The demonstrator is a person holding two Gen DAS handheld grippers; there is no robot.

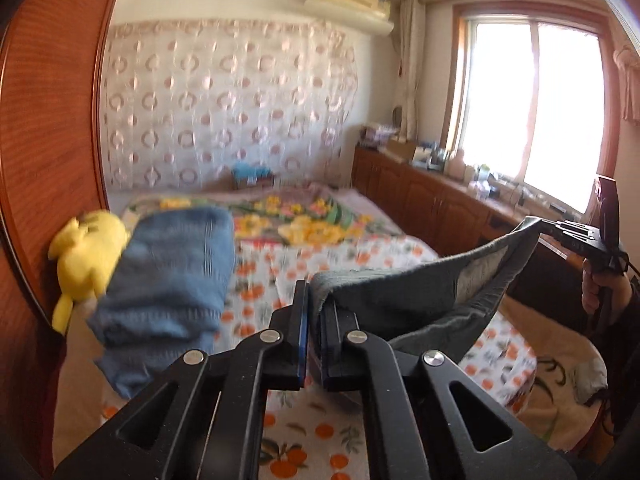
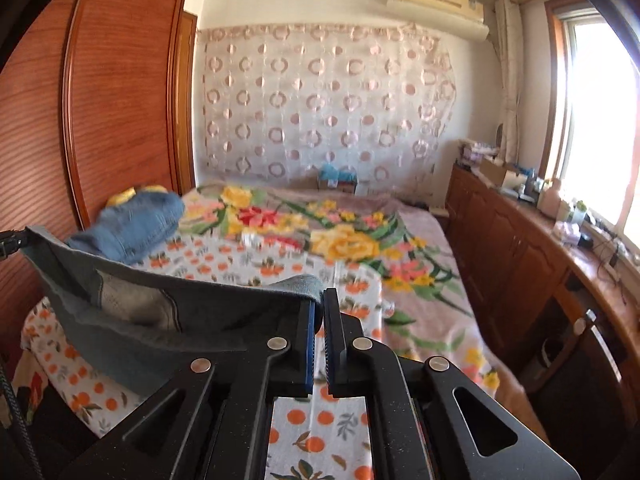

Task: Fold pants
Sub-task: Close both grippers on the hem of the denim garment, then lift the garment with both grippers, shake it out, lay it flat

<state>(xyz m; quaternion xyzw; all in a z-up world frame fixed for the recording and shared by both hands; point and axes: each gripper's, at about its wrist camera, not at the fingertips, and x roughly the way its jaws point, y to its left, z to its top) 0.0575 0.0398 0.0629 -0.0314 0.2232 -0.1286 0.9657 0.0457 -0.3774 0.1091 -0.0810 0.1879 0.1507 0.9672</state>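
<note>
Grey pants (image 1: 420,300) hang stretched in the air between my two grippers, above the bed. My left gripper (image 1: 314,304) is shut on one end of the waistband. My right gripper (image 2: 320,308) is shut on the other end of the pants (image 2: 168,320), and it also shows in the left wrist view (image 1: 536,222) at the right. The left gripper's tip shows at the left edge of the right wrist view (image 2: 12,242). The lower part of the pants is hidden below the grippers.
The bed (image 2: 360,280) has an orange-print sheet and a floral blanket. Folded blue jeans (image 1: 168,280) and a yellow plush toy (image 1: 86,256) lie at its left side by a wooden wardrobe (image 2: 100,100). A wooden cabinet (image 2: 520,248) with clutter runs under the window at the right.
</note>
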